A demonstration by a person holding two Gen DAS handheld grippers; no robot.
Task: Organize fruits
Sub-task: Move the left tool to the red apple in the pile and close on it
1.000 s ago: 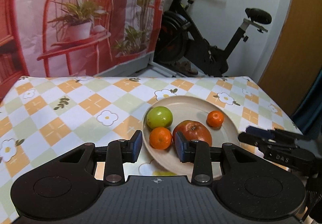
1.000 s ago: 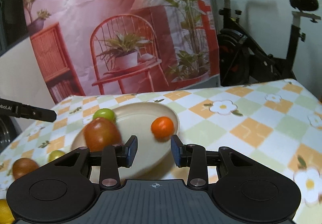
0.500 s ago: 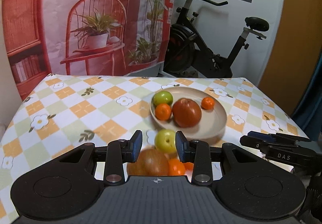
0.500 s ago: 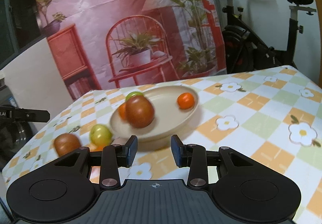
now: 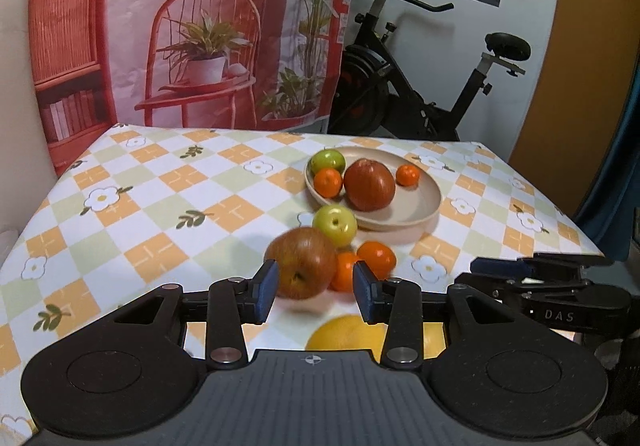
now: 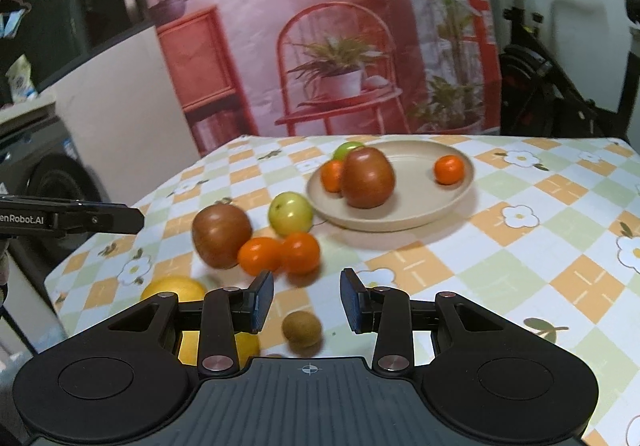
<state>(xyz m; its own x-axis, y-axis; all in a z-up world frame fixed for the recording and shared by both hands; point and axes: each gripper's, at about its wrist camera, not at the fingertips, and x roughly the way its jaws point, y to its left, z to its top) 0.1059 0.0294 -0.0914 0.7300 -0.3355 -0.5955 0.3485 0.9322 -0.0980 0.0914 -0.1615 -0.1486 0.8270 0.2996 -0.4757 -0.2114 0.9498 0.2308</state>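
While the left tool (image 5: 314, 288) has just been opening, nothing pinched, the red apple (image 5: 303, 262) lies on the counter (image 5: 132, 205) straight ahead of its tips, short of the plate (image 5: 424, 205); the right tool (image 6: 307, 304), narrowly parted and empty, stands farther off.

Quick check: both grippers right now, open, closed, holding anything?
Left gripper: open, jaws have just been opening, holding nothing; red apple beyond them.
Right gripper: open, empty.
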